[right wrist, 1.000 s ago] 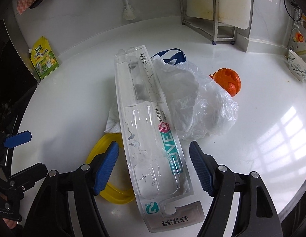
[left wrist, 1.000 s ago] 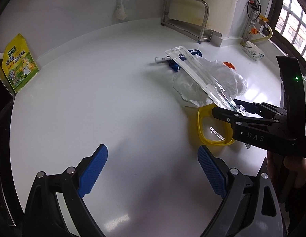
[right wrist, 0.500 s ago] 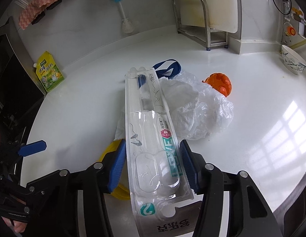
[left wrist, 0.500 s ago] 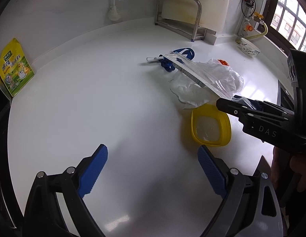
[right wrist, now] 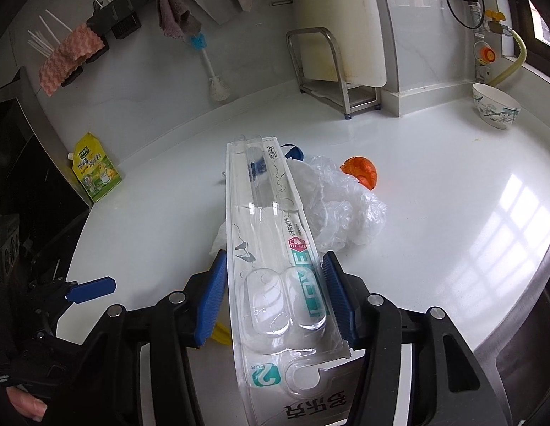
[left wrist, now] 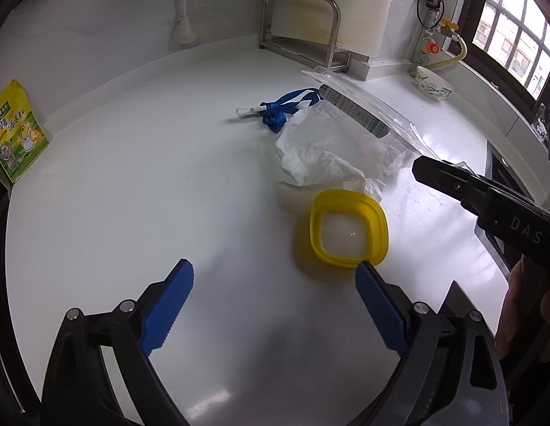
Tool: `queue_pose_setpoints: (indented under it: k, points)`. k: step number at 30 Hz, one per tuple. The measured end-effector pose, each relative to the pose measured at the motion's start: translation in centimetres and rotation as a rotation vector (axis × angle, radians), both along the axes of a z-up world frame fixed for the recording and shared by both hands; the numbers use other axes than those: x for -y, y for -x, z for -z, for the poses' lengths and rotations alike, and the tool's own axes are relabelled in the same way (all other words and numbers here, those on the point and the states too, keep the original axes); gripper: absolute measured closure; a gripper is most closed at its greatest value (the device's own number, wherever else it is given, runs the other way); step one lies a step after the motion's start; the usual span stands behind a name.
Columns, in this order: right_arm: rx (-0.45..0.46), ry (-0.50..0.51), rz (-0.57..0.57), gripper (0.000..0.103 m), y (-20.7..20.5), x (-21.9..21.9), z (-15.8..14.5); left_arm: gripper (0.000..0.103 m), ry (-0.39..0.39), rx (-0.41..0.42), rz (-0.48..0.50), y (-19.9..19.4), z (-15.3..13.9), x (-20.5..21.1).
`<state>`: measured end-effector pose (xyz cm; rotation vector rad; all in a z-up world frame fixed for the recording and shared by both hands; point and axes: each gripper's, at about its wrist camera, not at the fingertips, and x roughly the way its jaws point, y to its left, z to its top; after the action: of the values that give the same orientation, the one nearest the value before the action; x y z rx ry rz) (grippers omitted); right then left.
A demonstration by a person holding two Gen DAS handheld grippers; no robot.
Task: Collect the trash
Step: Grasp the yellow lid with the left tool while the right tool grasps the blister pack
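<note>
My right gripper (right wrist: 275,284) is shut on a clear toothbrush blister pack (right wrist: 271,234) and holds it lifted above the white counter; the pack also shows in the left wrist view (left wrist: 360,113). Below it lie a crumpled clear plastic bag (right wrist: 346,202), white tissue (left wrist: 321,152), a blue lanyard (left wrist: 285,106), an orange plastic piece (right wrist: 361,170) and a yellow lid (left wrist: 347,230). My left gripper (left wrist: 275,284) is open and empty, hovering over the counter just left of the yellow lid. The right gripper's black body (left wrist: 488,198) shows at the right of the left wrist view.
A yellow-green seasoning pouch (left wrist: 15,131) stands at the counter's left edge. A steel rack (right wrist: 331,71) with a cutting board stands at the back. A patterned bowl (right wrist: 495,106) sits at the far right. A brush (right wrist: 211,67) hangs on the wall.
My right gripper closed on the blister pack and lifted it off the pile. My left gripper rose and pulled back a little, staying open.
</note>
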<state>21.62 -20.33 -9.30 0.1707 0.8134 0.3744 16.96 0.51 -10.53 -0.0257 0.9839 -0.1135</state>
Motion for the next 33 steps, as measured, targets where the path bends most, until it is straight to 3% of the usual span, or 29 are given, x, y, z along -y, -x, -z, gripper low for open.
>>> queue_pose_setpoints:
  k: [13,25,28,30,33]
  points:
    - [0.003,0.009,0.23,0.051,5.3,6.7,-0.3,0.012,0.02,0.021,0.045,-1.7,2.2,4.6]
    - [-0.029,-0.026,0.318,0.051,8.4,9.2,1.3,0.012,-0.035,0.014,0.054,-3.3,4.6,7.1]
    - [-0.034,-0.034,0.327,0.051,8.8,9.3,1.5,0.018,-0.057,0.031,0.044,-3.4,4.7,7.3]
    - [-0.036,-0.038,0.331,0.051,9.0,9.2,1.6,0.032,-0.073,0.045,0.042,-3.3,4.6,7.5]
    - [-0.038,-0.039,0.331,0.051,9.3,9.0,1.7,0.035,-0.064,0.046,0.04,-3.4,4.4,7.4]
